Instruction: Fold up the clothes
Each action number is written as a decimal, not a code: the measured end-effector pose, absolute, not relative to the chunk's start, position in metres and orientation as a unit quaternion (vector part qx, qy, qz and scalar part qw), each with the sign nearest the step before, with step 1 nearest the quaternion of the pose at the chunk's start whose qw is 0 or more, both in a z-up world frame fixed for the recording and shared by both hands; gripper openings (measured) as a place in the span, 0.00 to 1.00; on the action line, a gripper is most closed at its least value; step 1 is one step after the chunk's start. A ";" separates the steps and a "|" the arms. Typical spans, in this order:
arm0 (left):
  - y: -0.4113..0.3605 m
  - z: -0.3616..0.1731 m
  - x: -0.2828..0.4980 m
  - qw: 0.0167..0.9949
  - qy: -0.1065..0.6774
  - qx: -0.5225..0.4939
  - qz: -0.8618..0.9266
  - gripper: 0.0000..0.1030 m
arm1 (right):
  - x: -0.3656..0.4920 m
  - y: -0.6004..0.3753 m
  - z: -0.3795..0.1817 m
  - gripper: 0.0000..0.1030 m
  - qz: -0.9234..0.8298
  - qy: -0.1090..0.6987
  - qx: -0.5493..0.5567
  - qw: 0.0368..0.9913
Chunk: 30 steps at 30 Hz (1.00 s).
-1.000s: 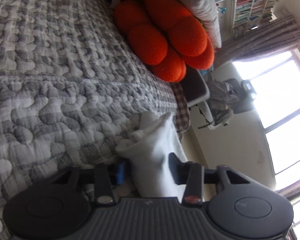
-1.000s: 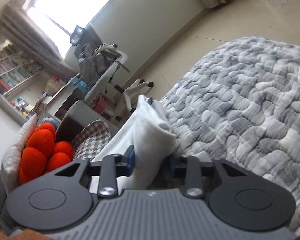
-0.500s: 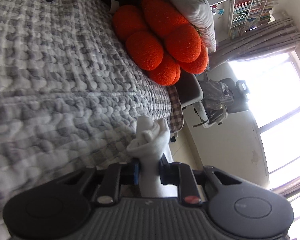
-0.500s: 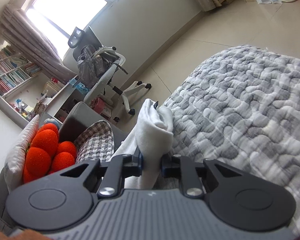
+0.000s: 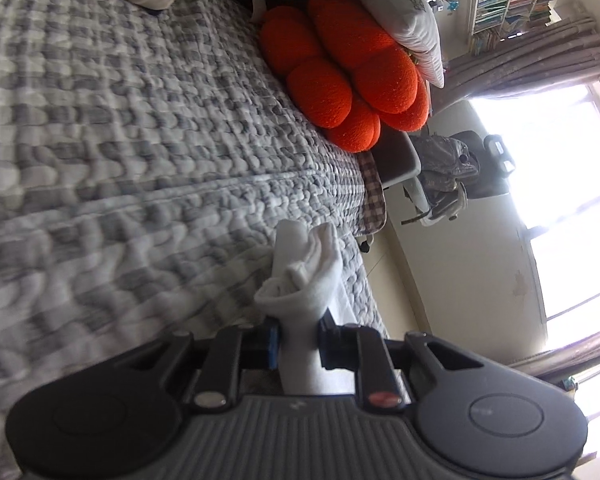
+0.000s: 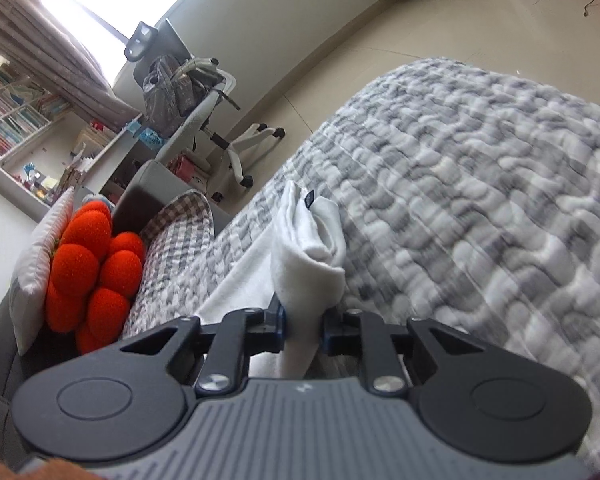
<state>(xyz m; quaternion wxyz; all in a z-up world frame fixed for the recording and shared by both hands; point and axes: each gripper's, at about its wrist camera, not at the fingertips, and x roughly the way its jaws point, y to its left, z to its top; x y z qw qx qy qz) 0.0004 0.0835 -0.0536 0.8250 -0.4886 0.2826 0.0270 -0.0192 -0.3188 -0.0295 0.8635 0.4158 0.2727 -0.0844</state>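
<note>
We hold a two-finger gripper in each hand above a bed spread with a grey-and-white quilted bedspread (image 5: 148,168), and each one is clenched on a bunch of the same white garment (image 5: 304,280). In the left wrist view, the left gripper (image 5: 298,344) sits at 6 o'clock, its blue-padded jaws squeezed onto a gathered corner of the white cloth, which puffs out beyond them toward the picture's centre. The right wrist view shows the same arrangement: the right gripper (image 6: 303,332) at 6 o'clock pinches another bunched corner, a small dark tag showing at the top of the fold. From there the cloth trails toward 8 o'clock and lies on the bedspread. We judge that two corners are held at once so the garment can be carried level and laid over itself without twisting. The bed gives a broad, soft surface for the fold. An orange lobed cushion (image 5: 352,80) rests against a white pillow (image 5: 396,4) at 1 o'clock in the left view, well apart from the garment. An office chair (image 6: 192,96) draped with a grey bag stands on the floor at 11 o'clock in the right view.
</note>
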 end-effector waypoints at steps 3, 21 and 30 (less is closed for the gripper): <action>0.087 -0.061 -0.009 0.822 0.292 -0.488 0.029 0.18 | -0.023 -0.316 -0.034 0.18 -0.082 0.284 0.406 0.865; 0.080 -0.078 -0.006 0.823 0.280 -0.494 0.031 0.40 | -0.017 -0.333 -0.021 0.42 -0.080 0.286 0.369 0.881; 0.076 -0.076 -0.006 0.831 0.276 -0.480 0.043 0.34 | -0.017 -0.317 -0.003 0.28 -0.062 0.228 0.293 0.927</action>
